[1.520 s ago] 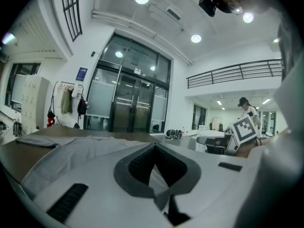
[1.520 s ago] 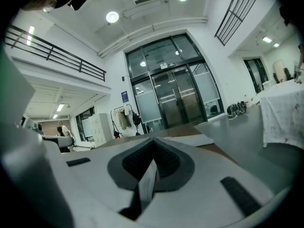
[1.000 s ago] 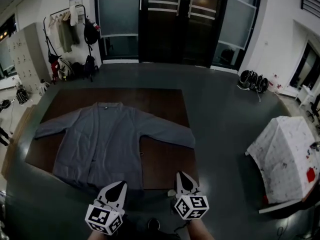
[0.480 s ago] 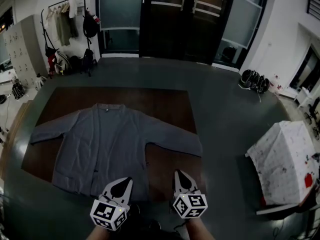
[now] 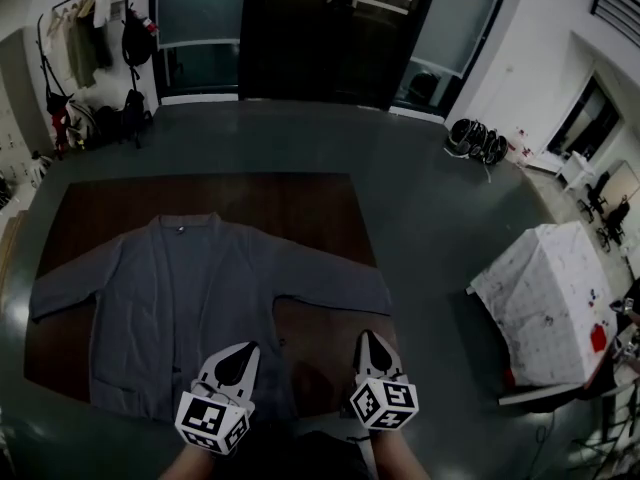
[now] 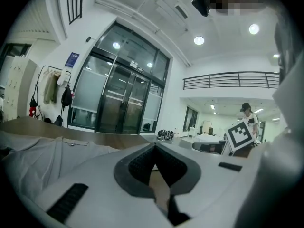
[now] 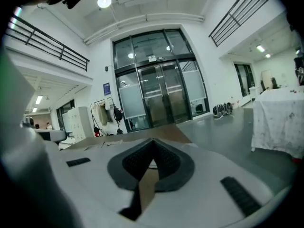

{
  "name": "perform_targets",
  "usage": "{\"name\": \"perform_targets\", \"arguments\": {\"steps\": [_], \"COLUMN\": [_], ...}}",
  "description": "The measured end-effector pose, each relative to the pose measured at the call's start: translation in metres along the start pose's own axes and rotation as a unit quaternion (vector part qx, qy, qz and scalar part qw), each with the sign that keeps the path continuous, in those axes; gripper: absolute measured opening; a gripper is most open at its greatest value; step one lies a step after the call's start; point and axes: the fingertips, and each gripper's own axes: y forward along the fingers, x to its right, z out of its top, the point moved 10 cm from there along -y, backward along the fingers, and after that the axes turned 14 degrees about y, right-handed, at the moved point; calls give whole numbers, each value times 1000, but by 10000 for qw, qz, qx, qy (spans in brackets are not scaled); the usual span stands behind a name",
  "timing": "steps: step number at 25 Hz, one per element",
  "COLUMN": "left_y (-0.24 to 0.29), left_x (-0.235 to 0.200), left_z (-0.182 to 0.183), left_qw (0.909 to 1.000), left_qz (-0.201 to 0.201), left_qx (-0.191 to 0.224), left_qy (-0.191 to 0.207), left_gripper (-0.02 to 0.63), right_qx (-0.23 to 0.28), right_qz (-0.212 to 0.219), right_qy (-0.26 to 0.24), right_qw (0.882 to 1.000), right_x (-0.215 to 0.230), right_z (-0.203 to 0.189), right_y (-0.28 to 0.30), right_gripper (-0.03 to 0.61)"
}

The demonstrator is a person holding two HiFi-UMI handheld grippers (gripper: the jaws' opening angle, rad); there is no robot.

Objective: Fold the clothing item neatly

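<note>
Although the head view sets the left gripper (image 5: 244, 351) right over the lower hem of the grey cardigan (image 5: 185, 293), it cannot be told there whether the tips touch the cloth, and that stretch of hem is covered by the gripper's white body. Its own view shows the left gripper (image 6: 153, 147) pressed together with no cloth in the jaws, only brown tabletop behind them, while the cardigan (image 6: 45, 151) lies off to the lower left. The garment is spread flat and face up on the brown tabletop (image 5: 300, 203) in the left half of the head view, collar toward the top, one sleeve reaching the left edge of the frame, the other pointing right. The right gripper (image 5: 369, 340) sits over bare table just right of the cardigan's body, below that sleeve; its view shows the right gripper (image 7: 152, 142) likewise closed on nothing. Both hands are cut off by the bottom edge. At the right, a white-draped table (image 5: 545, 303) has red marks that are too small to read.
</note>
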Motion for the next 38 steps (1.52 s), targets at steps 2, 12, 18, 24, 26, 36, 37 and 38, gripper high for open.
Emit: {"name": "perform_targets", "arguments": {"steps": [2,12,18,24,26,36,37,38], "left_y": [14,84,123,163,174,223,225,227], "left_x": [-3,13,37,54,59,76,75,75], "left_z": [-1,-1,4,4,4,-17,-18,-18], "left_qw": [10000,9996,9989,9977,9970,9922,9919,9916], "left_qz": [-60,-146,-111,8,46,181,181,180], "left_qx": [-37,-215,-459,-681,-762,-1235,-1259,-1281], "left_qy": [-15,-57,65,75,81,5,-4,-13], "left_gripper": [8,8,8,8,8,8,8,8], "right_qx": [25,-296,-1123,-1718,-1943,-2772,-2770,-2761], "right_qz": [-195,-1150,-989,-794,-703,-354,-336,-319], "right_qy": [0,-121,14,106,130,497,579,657], "right_qw": [9998,9929,9887,9819,9783,9589,9585,9583], "right_x": [12,90,139,182,193,231,231,231], "right_z": [4,23,14,5,4,-12,-12,-12], "right_y": [2,32,59,90,101,145,148,150], "right_gripper": [-11,-11,35,91,112,163,164,163]}}
